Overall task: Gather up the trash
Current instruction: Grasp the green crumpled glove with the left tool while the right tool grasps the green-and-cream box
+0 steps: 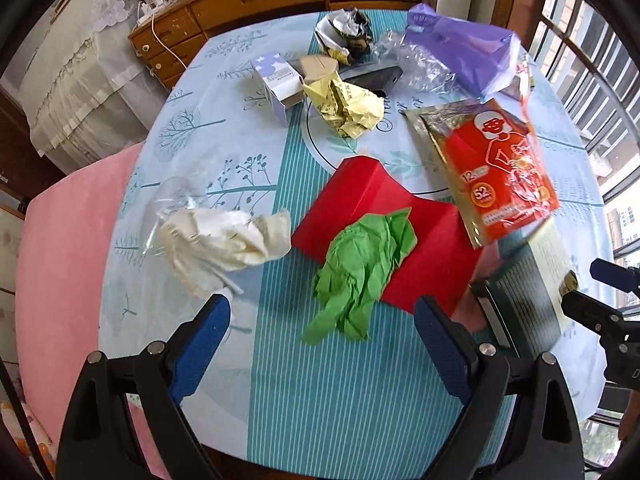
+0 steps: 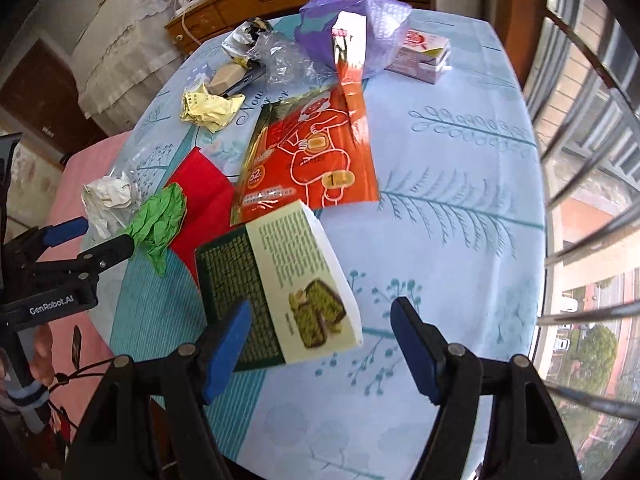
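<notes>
Nearest in the left wrist view, the left hand-held gripper (image 1: 322, 320) hangs over the table (image 1: 344, 400) with its blue-padded jaws spread wide and nothing between them but striped cloth. Just beyond lies a crumpled green paper (image 1: 360, 272), its far part resting on a red box (image 1: 400, 240); a white crumpled wad (image 1: 224, 240) sits to the left, apart from the box.

The right hand-held gripper (image 2: 320, 340) also stands wide open, gripping nothing, with the near corner of a green and cream snack box (image 2: 280, 288) showing between its fingers, clear of both pads. Beyond that box lies an orange foil packet (image 2: 312, 160), flat on the cloth.

Farther off, toward the middle of the table, is a yellow crumpled paper (image 1: 348, 108), with a small white and lilac carton (image 1: 276, 80) to its left. At the far edge are a crushed silver wrapper (image 1: 344, 34), clear plastic film (image 1: 416, 64) and a purple plastic bag (image 1: 468, 52); in the right wrist view a pink and white carton (image 2: 424, 56) stands just right of the bag.

The tablecloth is pale blue with teal leaf prints and a teal striped band. A pink cover (image 1: 68, 248) lies at the table's left. Behind the table stands a wooden chest of drawers (image 1: 248, 4), with lace-draped furniture (image 1: 80, 72) to its left. Barred windows (image 2: 592, 160) fill the right side.
</notes>
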A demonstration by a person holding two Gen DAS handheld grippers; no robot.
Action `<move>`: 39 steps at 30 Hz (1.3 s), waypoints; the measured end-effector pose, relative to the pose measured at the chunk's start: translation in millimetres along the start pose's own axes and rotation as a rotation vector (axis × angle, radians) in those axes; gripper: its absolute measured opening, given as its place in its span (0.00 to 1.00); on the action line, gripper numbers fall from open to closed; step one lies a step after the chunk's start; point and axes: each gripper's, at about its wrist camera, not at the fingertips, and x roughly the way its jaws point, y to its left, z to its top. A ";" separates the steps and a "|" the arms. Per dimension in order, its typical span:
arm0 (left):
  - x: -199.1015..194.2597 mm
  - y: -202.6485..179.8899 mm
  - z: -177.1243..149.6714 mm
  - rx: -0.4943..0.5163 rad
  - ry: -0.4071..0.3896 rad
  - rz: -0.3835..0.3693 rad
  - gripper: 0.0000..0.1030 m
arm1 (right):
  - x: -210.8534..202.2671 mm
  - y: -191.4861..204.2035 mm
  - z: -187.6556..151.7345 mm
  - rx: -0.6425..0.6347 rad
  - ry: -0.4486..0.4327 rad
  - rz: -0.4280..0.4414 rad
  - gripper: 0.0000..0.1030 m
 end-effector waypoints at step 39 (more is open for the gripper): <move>42.2 -24.2 -21.6 -0.008 0.138 -0.108 0.19 | 52.7 75.2 17.5 -0.300 0.401 0.495 0.09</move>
